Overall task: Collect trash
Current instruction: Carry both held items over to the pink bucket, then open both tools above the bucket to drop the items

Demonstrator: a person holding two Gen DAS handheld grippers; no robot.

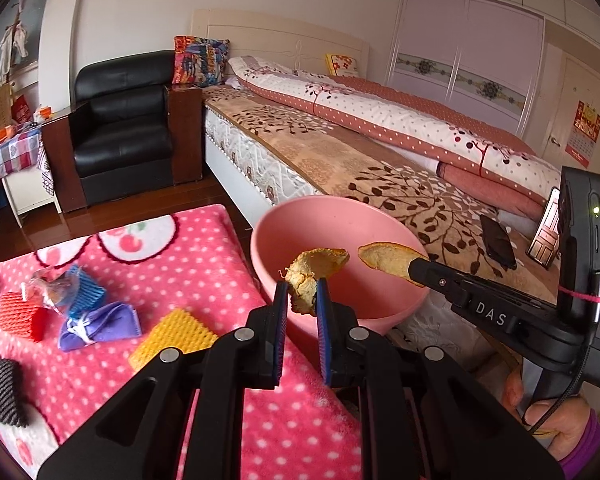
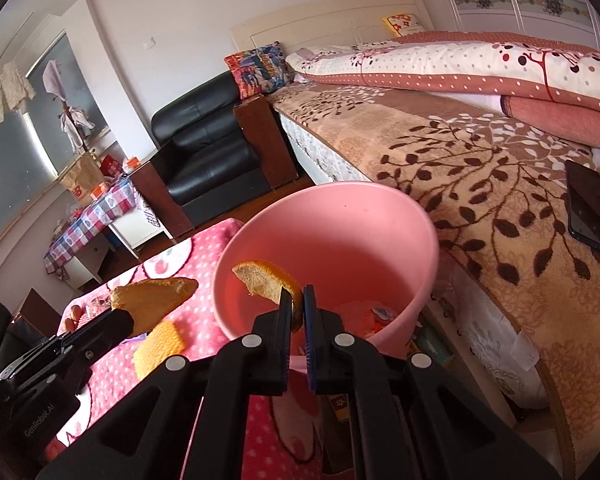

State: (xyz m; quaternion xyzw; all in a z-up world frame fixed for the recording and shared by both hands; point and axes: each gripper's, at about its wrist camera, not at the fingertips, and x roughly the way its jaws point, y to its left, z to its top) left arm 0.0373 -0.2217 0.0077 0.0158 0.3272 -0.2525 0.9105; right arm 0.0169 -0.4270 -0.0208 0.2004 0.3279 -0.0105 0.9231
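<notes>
Left gripper (image 1: 302, 294) and right gripper (image 1: 414, 267) each pinch orange peel over the pink bin (image 1: 332, 212).

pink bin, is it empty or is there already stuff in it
Not empty. The right wrist view shows orange and white scraps lying at the bottom of the pink bin.

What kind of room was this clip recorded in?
Most likely a home bedroom: a made bed with a leaf-patterned brown blanket and cream headboard, a built-in wardrobe with sliding doors, and a black leather armchair beside the bed.
</notes>
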